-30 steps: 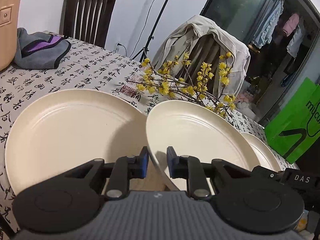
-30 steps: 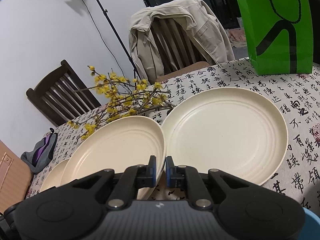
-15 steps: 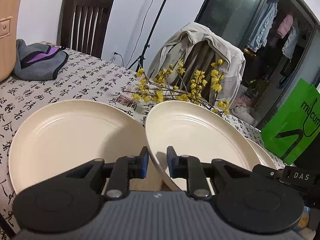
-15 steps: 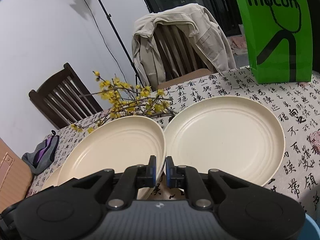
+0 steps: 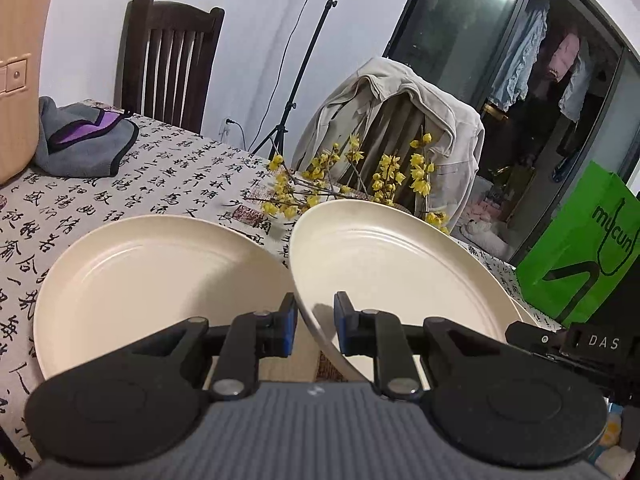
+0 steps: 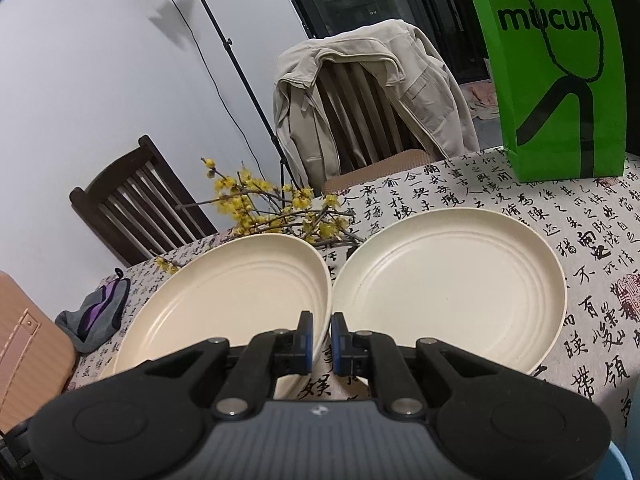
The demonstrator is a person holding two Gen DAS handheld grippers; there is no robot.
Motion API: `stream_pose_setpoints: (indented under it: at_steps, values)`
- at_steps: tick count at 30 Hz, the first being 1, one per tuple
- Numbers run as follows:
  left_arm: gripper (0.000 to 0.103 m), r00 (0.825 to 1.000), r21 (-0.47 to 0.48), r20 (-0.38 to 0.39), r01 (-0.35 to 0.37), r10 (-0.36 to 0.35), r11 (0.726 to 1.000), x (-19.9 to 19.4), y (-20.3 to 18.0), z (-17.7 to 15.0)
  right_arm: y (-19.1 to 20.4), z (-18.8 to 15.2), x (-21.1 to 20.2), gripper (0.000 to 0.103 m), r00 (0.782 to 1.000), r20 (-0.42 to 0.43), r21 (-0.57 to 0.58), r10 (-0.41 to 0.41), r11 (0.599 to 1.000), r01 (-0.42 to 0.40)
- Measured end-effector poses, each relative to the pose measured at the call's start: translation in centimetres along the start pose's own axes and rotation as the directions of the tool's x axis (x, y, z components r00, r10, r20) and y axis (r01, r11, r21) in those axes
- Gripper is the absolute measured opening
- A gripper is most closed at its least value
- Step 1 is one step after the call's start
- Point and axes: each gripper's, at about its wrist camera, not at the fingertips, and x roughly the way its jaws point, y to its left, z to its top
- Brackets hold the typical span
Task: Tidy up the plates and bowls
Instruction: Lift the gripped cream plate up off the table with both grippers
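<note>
Two grippers each pinch the near rim of a tilted cream plate above a table.

Left gripper [image 5: 315, 328] is nearly closed on the rim of the raised plate [image 5: 396, 264]; a flat plate [image 5: 152, 280] lies just to its left. Right gripper [image 6: 319, 340] is clamped on another plate [image 6: 240, 292], tilted, its edge meeting a third plate [image 6: 452, 276] lying flat to the right on the table [image 6: 592, 232].

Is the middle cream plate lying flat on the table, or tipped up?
Tipped up. The middle plate slants, its rim pinched by both hand-held grippers, left and right.
</note>
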Motion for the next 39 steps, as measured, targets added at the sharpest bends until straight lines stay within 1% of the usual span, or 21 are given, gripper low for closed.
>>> stream_pose_setpoints:
  at_steps: [16, 25, 39]
  values:
    - [0.019, 0.999, 0.026, 0.034, 0.011, -0.012, 1.0, -2.2, -0.6, 0.9, 0.9, 0.4, -2.3, 0.009, 0.999, 0.048, -0.022, 0.017, 1.0, -0.016]
    - [0.019, 0.999, 0.04, 0.053, 0.005, -0.007, 0.999, -4.3, -0.2, 1.4, 1.9, 0.1, -3.9, 0.009, 0.998, 0.057, -0.023, 0.031, 0.999, -0.029]
    - [0.019, 0.997, 0.041, 0.075, 0.0, -0.003, 0.999, -8.1, -0.2, 1.1, 3.2, -0.9, -7.5, 0.009, 0.996, 0.075, -0.042, 0.049, 0.998, -0.046]
